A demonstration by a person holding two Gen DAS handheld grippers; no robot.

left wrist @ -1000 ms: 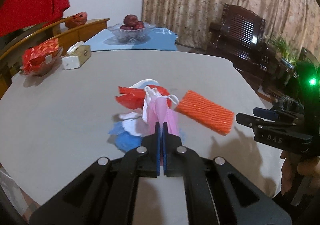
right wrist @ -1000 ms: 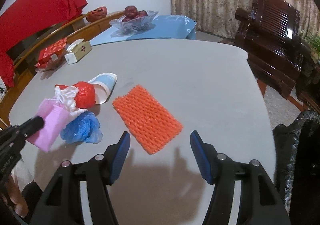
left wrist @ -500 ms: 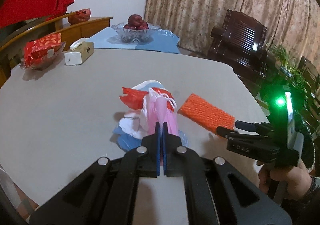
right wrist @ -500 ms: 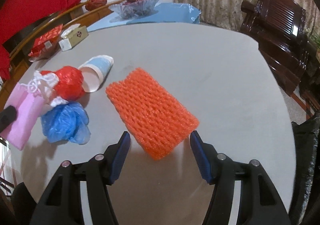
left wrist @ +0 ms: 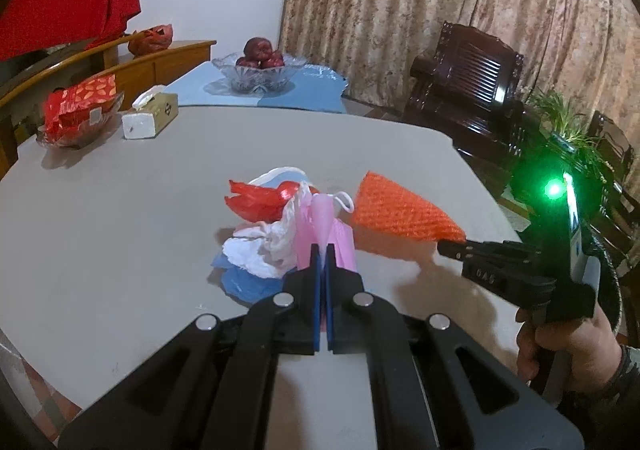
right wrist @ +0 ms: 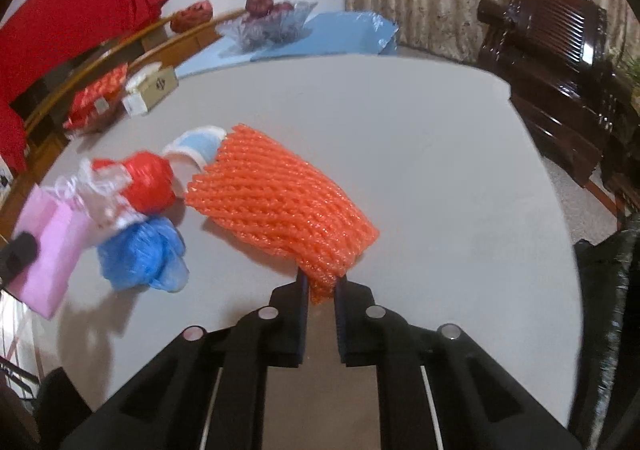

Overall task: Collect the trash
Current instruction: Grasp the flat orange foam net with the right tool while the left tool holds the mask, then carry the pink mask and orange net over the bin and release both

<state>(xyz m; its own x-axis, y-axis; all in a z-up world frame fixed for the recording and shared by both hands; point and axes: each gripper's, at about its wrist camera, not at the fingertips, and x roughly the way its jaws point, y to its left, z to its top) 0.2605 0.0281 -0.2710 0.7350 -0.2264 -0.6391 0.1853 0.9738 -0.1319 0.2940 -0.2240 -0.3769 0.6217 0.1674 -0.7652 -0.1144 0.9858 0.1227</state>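
Note:
My left gripper [left wrist: 322,250] is shut on a pink paper bag [left wrist: 325,226] with white cord handles, held above the grey table [left wrist: 120,218]; the bag also shows in the right wrist view [right wrist: 48,254]. My right gripper [right wrist: 322,282] is shut on the near corner of an orange foam net [right wrist: 280,206], lifting that corner; it shows in the left wrist view [left wrist: 400,212] too. A red plastic bag [right wrist: 150,180], a blue plastic bag [right wrist: 146,254] and a tipped paper cup [right wrist: 196,146] lie on the table beside them.
A tissue box [left wrist: 150,116], a red snack packet in a dish [left wrist: 80,106] and a glass fruit bowl [left wrist: 260,70] stand at the far side. A dark wooden chair [right wrist: 560,50] and a black trash bag [right wrist: 608,290] are to the right of the table.
My right gripper moved forward and closed on the orange foam net's near corner, which now rises off the table. My left gripper kept its hold on the pink bag.

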